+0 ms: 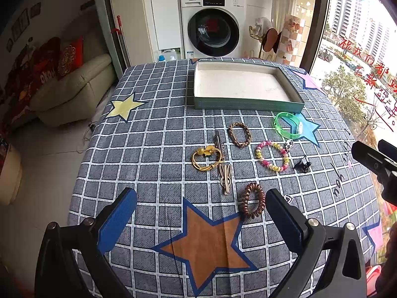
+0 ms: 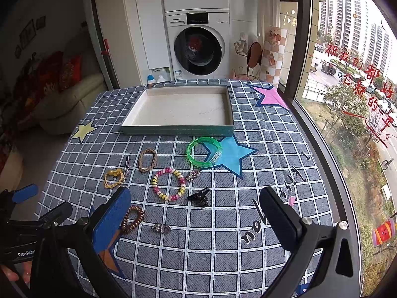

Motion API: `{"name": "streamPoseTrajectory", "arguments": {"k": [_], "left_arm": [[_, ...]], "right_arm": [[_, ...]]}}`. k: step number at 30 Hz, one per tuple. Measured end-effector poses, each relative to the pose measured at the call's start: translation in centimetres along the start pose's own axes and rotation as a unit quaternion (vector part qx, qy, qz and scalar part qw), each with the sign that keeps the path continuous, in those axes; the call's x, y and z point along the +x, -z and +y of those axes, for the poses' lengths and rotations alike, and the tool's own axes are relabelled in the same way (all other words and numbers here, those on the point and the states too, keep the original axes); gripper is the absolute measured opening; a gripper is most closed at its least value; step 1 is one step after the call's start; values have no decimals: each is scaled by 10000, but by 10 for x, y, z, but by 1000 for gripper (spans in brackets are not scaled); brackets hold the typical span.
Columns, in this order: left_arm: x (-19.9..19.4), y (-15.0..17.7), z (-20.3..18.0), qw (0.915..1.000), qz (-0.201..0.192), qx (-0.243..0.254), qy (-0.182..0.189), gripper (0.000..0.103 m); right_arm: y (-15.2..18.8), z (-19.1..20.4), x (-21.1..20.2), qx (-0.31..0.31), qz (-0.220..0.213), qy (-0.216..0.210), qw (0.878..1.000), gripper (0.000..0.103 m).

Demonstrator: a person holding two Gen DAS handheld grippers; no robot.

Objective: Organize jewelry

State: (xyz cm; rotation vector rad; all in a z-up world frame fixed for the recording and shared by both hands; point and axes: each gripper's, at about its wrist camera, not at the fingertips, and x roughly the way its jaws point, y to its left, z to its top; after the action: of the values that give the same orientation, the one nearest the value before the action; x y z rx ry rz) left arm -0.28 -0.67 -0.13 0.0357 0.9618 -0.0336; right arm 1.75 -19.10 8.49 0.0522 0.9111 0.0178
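A shallow grey-green box (image 1: 248, 105) (image 2: 178, 130) with a white inside stands at the far side of the checked cloth. In front of it lie a green bangle (image 1: 287, 125) (image 2: 204, 152), a braided brown band (image 1: 239, 134) (image 2: 147, 160), a pink-and-yellow bead bracelet (image 1: 272, 156) (image 2: 168, 184), a yellow cord piece (image 1: 207, 158) (image 2: 114, 177), a black claw clip (image 1: 302, 165) (image 2: 199, 196), a beige rabbit clip (image 1: 225, 178) and a brown coil tie (image 1: 252, 200) (image 2: 132, 218). My left gripper (image 1: 201, 219) is open above the near cloth. My right gripper (image 2: 196, 219) is open too, holding nothing.
A small clear charm (image 2: 161, 228) lies near the coil tie, and a dark slim clip (image 1: 218, 140) by the yellow piece. A washing machine (image 1: 213, 32) stands behind the table, a sofa (image 1: 74, 89) to the left, a large window (image 2: 352, 87) on the right.
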Motion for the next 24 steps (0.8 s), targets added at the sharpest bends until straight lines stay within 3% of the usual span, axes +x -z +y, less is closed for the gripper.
{"name": "streamPoseTrajectory", "arguments": {"k": [24], "left_arm": [[1, 0, 2, 10000, 32, -25, -22, 103]], "right_arm": [[2, 0, 2, 9, 5, 10, 10000, 103]]}}
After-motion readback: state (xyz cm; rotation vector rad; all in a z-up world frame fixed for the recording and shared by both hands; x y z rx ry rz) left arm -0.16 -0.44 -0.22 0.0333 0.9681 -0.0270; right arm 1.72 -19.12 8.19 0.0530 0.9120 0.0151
